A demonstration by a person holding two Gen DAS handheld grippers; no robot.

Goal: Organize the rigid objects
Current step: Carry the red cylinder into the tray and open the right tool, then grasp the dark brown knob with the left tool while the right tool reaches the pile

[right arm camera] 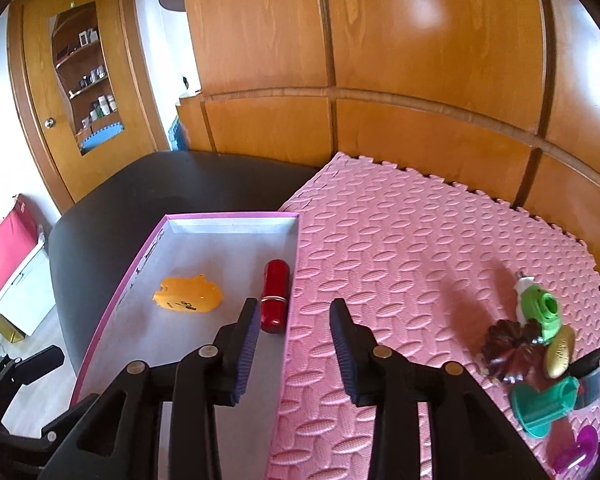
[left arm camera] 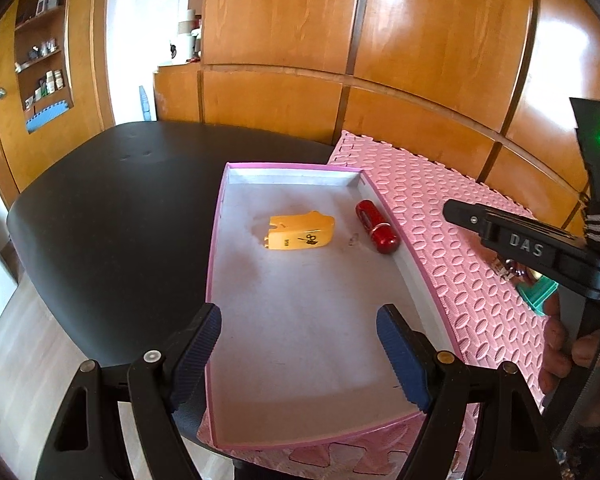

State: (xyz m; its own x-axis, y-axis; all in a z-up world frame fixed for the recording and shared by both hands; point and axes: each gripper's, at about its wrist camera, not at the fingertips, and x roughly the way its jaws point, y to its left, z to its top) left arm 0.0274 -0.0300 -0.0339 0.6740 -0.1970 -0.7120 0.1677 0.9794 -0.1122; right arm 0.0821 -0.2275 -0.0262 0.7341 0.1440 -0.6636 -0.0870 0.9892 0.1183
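— Two things lie in the pink-rimmed box (left arm camera: pixel 216 240): a yellow plastic piece (left arm camera: pixel 300 231) near the middle of its pale floor, and a red cylinder (left arm camera: pixel 377 227) against the wall on the mat side. They are near each other but apart

— And the rest of the objects?

— Still out on the pink foam mat (right arm camera: pixel 400 248), clustered near its right edge in the right wrist view: a green and white toy (right arm camera: pixel 538 306), a dark brown flower-shaped piece (right arm camera: pixel 510 350) touching it, a gold oval (right arm camera: pixel 560 352), a teal spool (right arm camera: pixel 544 408) and a purple pin (right arm camera: pixel 580 446). Box and mat both sit on a black table (left arm camera: pixel 112 208), with the box just beside the mat's edge

— What about the left gripper (left arm camera: pixel 300 354)?

— Spread wide over the near end of the box, nothing between its blue pads (left arm camera: pixel 198 354)

— And the right gripper (right arm camera: pixel 294 342)?

— Partly parted and empty. One finger hangs over the box floor beside the red cylinder, the other over the mat, so the box wall lies between them. From the left wrist view it comes in from the right above the mat, with the person's hand (left arm camera: pixel 560 344) behind it
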